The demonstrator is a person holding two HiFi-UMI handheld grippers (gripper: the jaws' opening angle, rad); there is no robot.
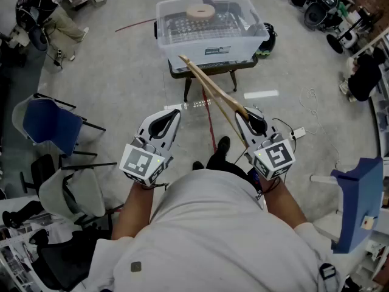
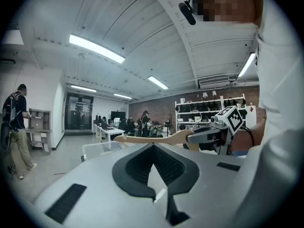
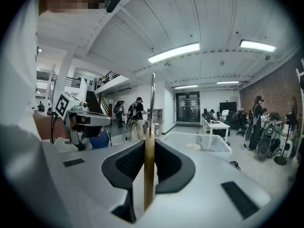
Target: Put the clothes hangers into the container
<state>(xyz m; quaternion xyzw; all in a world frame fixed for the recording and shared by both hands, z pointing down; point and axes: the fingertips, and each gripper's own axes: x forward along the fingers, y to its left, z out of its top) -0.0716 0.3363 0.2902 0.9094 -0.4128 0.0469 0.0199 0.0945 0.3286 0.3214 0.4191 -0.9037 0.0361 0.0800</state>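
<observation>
A wooden clothes hanger slants from my right gripper up toward the clear plastic container, its far end over the near rim. The right jaws are shut on the hanger's flat wood, and its metal hook stands straight up; the container lies ahead to the right. My left gripper hovers beside it at the same height, shut and empty. In the left gripper view its jaws meet at the tip, with the hanger crossing behind them and the right gripper holding it.
The container sits on a low dark table and holds a round wooden disc. A red cable runs across the floor. A blue chair and a grey chair stand left; a seated person is far left.
</observation>
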